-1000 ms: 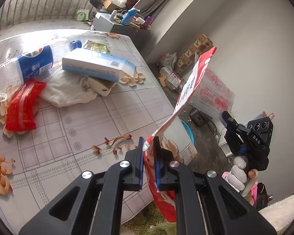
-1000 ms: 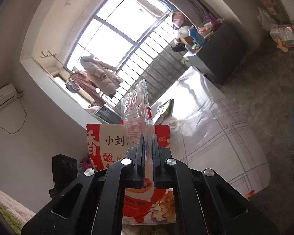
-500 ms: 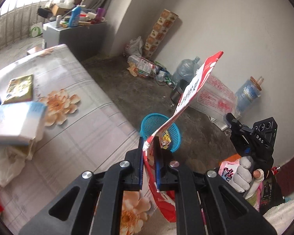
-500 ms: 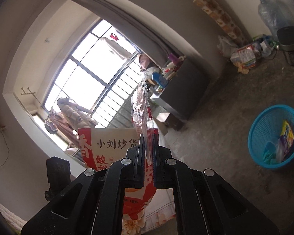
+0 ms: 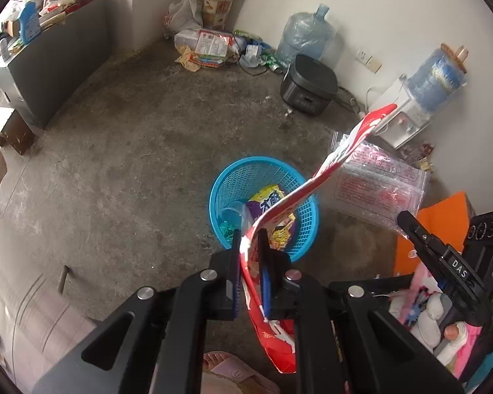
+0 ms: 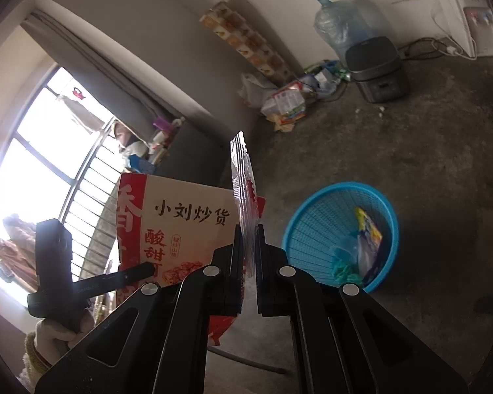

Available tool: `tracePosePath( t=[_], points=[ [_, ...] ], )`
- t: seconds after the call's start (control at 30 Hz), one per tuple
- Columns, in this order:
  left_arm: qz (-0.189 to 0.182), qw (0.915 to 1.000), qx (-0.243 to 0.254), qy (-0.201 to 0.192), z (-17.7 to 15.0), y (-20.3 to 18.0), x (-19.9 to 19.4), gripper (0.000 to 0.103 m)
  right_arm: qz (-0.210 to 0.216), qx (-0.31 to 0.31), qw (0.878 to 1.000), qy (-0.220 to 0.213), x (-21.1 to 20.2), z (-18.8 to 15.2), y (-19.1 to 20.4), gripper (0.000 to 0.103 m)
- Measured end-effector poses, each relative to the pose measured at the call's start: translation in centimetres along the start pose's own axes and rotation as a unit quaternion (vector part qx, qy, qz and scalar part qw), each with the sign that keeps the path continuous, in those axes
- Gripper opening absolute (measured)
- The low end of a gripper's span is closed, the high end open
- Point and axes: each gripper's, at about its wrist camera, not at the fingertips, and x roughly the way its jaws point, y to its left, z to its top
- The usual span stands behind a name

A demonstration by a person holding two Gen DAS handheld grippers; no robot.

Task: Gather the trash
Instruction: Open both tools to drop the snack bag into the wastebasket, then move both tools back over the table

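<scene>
My left gripper [image 5: 249, 239] is shut on a red and white snack bag [image 5: 338, 157], held edge-on above a blue mesh trash basket [image 5: 233, 177] on the concrete floor. The basket holds a purple and yellow wrapper [image 5: 271, 202] and other scraps. My right gripper [image 6: 249, 229] is shut on a clear plastic wrapper [image 6: 243, 180] with red print, held upright. In the right wrist view the snack bag [image 6: 180, 226] hangs to the left and the basket [image 6: 318, 226] sits low to the right. The right gripper [image 5: 443, 249] also shows in the left wrist view, with the clear wrapper [image 5: 377, 187].
A black rice cooker [image 5: 308, 85], water jugs [image 5: 307, 37] and a white dispenser [image 5: 407, 115] stand by the far wall. Bags and packets [image 5: 207, 46] litter the corner. A grey cabinet [image 5: 52, 62] stands left. The table edge [image 5: 13, 295] is at lower left.
Both grippers have swung away from the table toward the floor. The blue basket now lies right below the left gripper's bag. Both grips are unchanged.
</scene>
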Motion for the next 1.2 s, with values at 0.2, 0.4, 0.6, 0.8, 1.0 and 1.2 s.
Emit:
tracePosePath(
  t=[0.2,0.4,0.6,0.8,1.0,1.2],
  points=[
    [0.056,0.9982,0.016,0.012,3.2,-1.2,9.4,0.063,-0.099,0.011,0.993,0.070,8.1,0.4,-4.6,0.012],
    [0.031,0.9986,-0.044,0.003,3.2,0.6,9.6,0.065,-0.156,0.015,0.976,0.151,14.3,-1.9,-8.2,0.018],
    [0.024,0.9983,-0.041,-0.033,3.5,1.9,5.4,0.067,-0.151,0.034,0.976,0.151,13.9,-1.9,-9.3,0.041],
    [0.010,0.9964,-0.028,-0.079,2.3,2.3,-1.7,0.067,-0.112,0.055,0.986,0.112,11.6,-0.5,-9.2,0.042],
    [0.018,0.9904,0.008,-0.137,-1.4,2.3,-10.1,0.074,-0.124,-0.028,0.982,0.143,13.5,-0.5,-6.3,0.042],
    [0.019,0.9841,-0.010,-0.176,-8.6,4.9,-17.0,0.076,-0.175,-0.084,0.961,0.199,17.5,-2.8,-3.8,0.042]
  ],
)
